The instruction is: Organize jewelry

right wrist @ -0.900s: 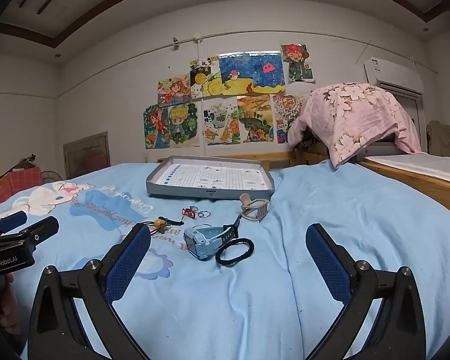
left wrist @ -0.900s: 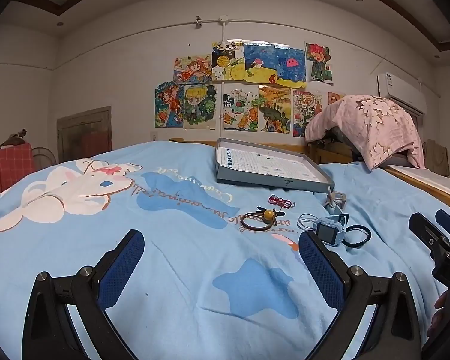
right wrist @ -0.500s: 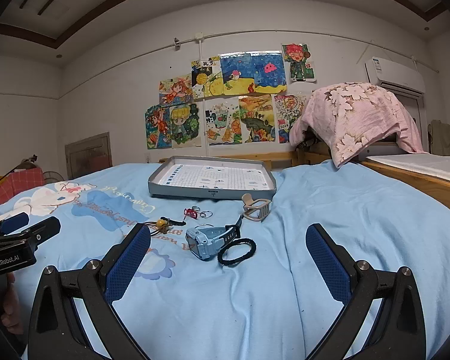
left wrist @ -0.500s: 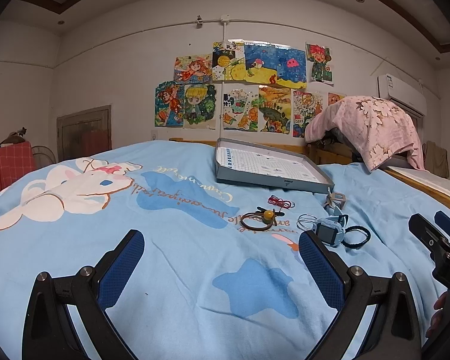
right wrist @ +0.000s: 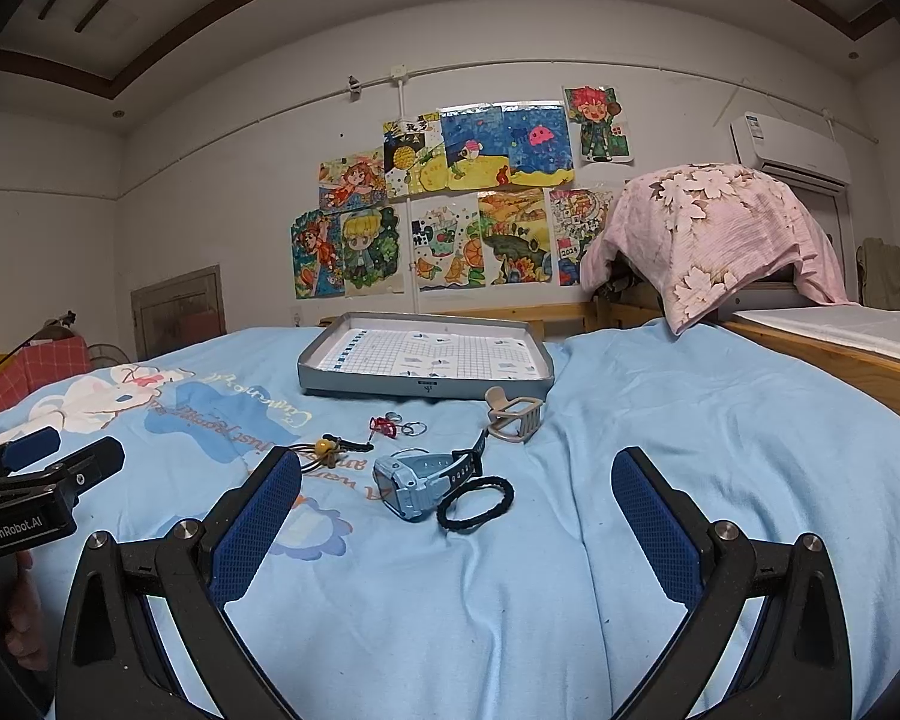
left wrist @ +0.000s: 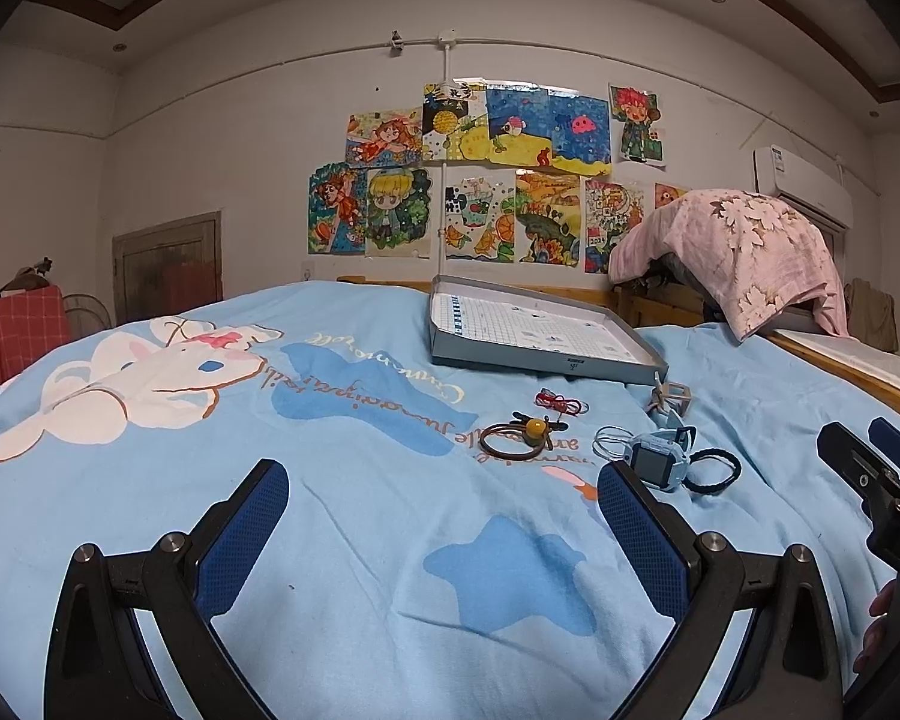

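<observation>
Small jewelry lies loose on the blue bedspread (right wrist: 660,420) in front of a shallow grey tray (right wrist: 426,384), whose long side runs left to right: a blue watch (right wrist: 417,483) on its side with its strap trailing toward the tray, a black band (right wrist: 475,503) touching it, a brown cord with a yellow bead (left wrist: 525,435), a red charm (right wrist: 384,426) and a beige clip (right wrist: 513,414). Left tongs (left wrist: 438,534) and right tongs (right wrist: 456,528) are both spread wide and empty, short of the pieces, with nothing between them and the jewelry.
</observation>
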